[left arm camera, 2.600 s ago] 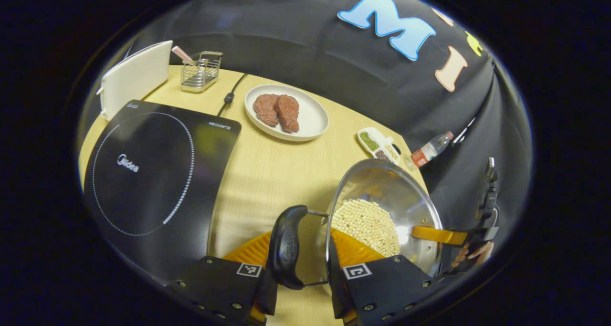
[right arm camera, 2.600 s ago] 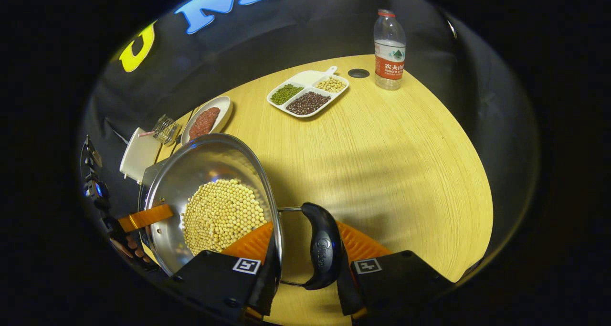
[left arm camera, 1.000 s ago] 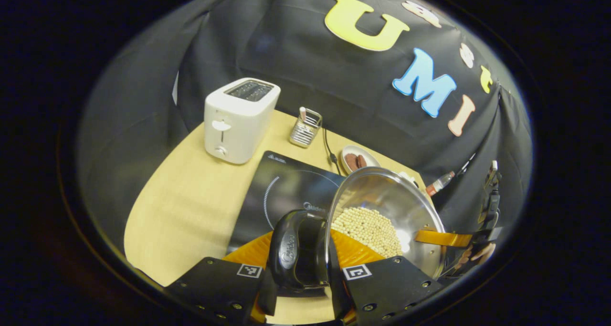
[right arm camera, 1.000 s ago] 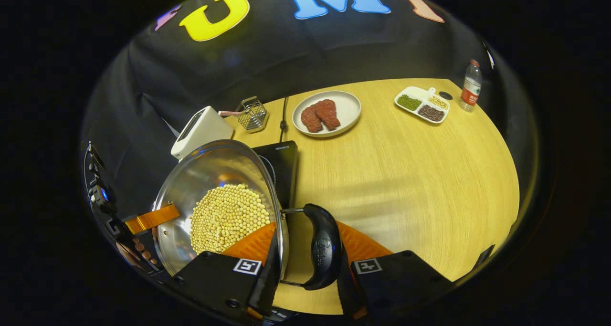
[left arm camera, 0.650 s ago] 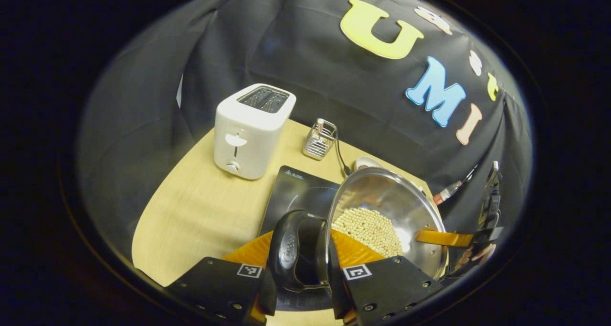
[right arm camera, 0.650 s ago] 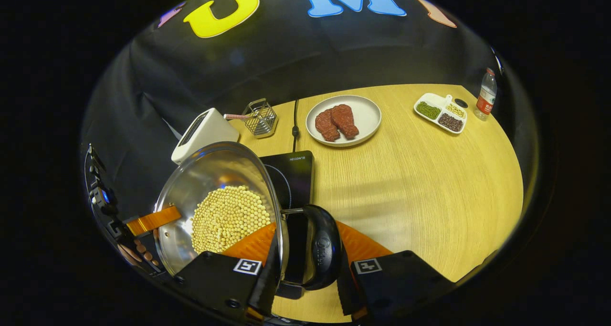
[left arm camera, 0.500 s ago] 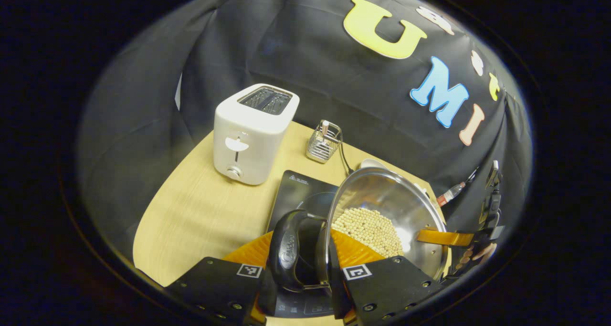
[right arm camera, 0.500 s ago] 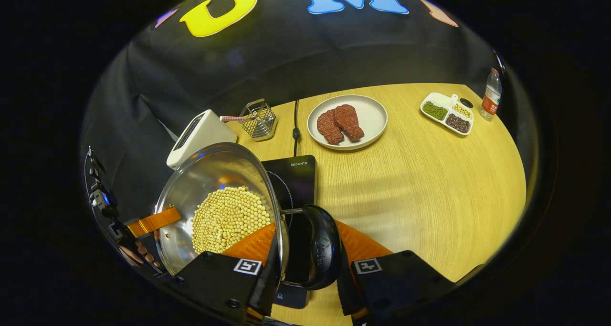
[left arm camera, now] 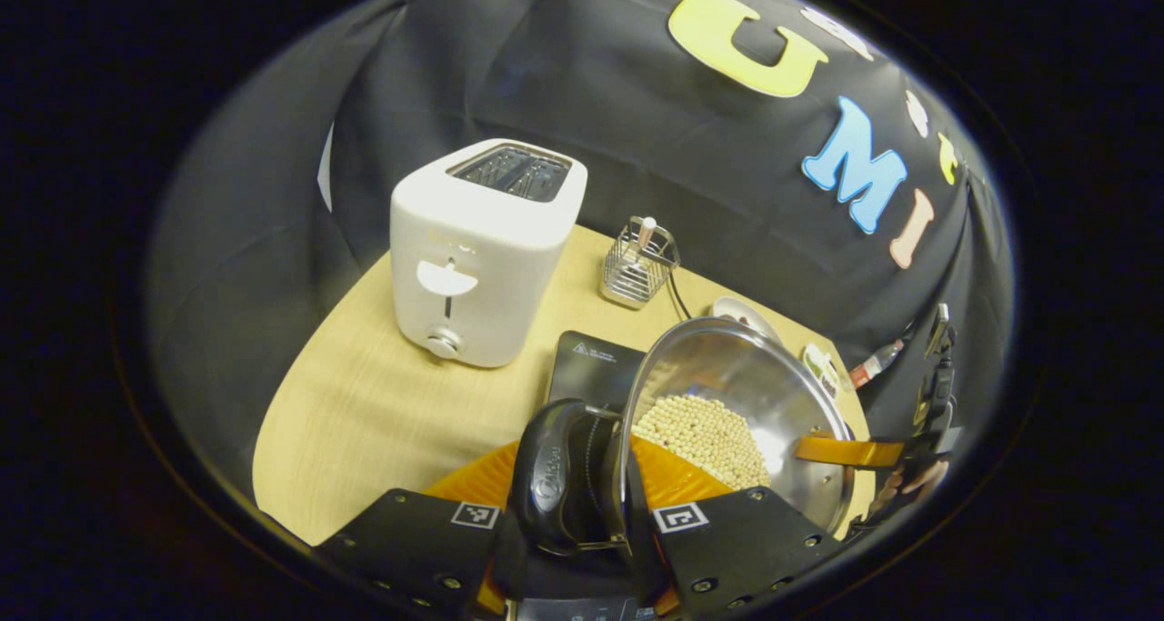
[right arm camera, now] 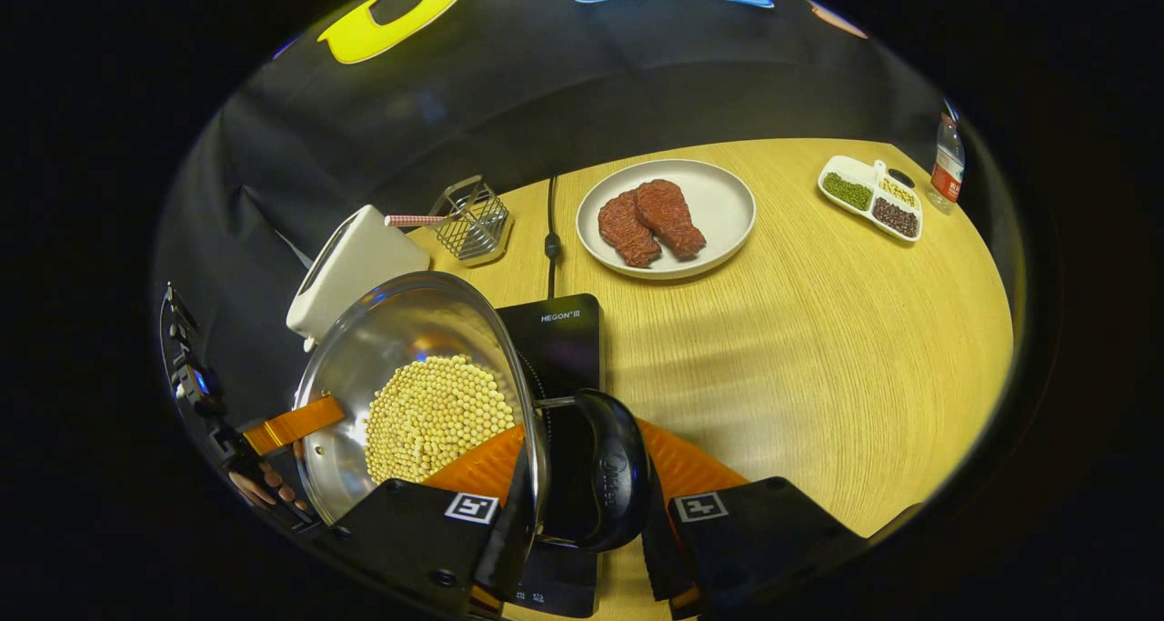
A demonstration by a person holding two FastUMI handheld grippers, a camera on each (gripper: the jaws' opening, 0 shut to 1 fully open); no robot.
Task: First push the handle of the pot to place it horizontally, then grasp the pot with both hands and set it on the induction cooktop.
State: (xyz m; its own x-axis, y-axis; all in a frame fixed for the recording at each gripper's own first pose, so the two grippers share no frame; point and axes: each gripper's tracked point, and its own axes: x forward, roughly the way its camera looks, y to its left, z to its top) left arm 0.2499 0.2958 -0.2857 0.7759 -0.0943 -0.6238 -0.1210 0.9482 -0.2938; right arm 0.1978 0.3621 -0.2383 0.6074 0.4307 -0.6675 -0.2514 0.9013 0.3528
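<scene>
A steel pot [left arm camera: 737, 380] holding pale round beans [left arm camera: 705, 435] hangs over the black induction cooktop [left arm camera: 591, 371]. My left gripper [left arm camera: 573, 489] is shut on the pot's black side handle [left arm camera: 546, 485], with one finger outside the handle and the other inside the rim. In the right gripper view the same pot [right arm camera: 400, 339] sits at the lower left, over the cooktop [right arm camera: 559, 339]. My right gripper [right arm camera: 587, 485] is shut on the opposite black handle [right arm camera: 617, 480] in the same way. Each view shows the other gripper's finger across the pot, with a hand behind it.
A white toaster [left arm camera: 482, 248] and a wire basket [left arm camera: 639, 265] stand behind the cooktop. To the right on the wooden table [right arm camera: 818, 348] are a plate of meat [right arm camera: 668, 216], a divided dish [right arm camera: 871, 198], a bottle [right arm camera: 948, 166] and the cooktop's cable [right arm camera: 549, 239].
Both grippers have carried the pot leftward from the bare table to above the cooktop. The toaster now looks nearer. Both grips on the handles are unchanged.
</scene>
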